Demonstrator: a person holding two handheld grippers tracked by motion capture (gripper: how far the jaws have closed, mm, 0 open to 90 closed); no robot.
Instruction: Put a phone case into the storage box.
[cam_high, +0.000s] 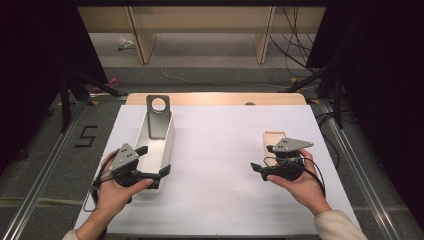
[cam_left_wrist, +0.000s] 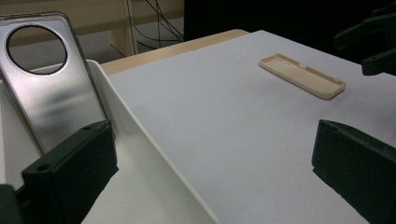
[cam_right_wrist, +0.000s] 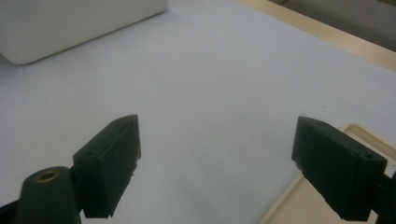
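Left hand-held gripper (cam_high: 152, 162): spread, straddling white bin (cam_high: 167, 142) wall; right hand-held gripper (cam_high: 261, 168): spread, beside beige phone case (cam_high: 272, 137); silver case (cam_high: 158, 117) upright in bin

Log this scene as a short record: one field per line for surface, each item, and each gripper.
surface: white sheet over a wooden table
bin: white oblong bin, left side of the sheet
grey case: clear grey phone case with a round camera hole, leaning upright inside the bin's far end
beige case: beige phone case, lying flat on the sheet, right side
left gripper: open, jaws astride the bin's near right wall
right gripper: open, empty, beside the beige case
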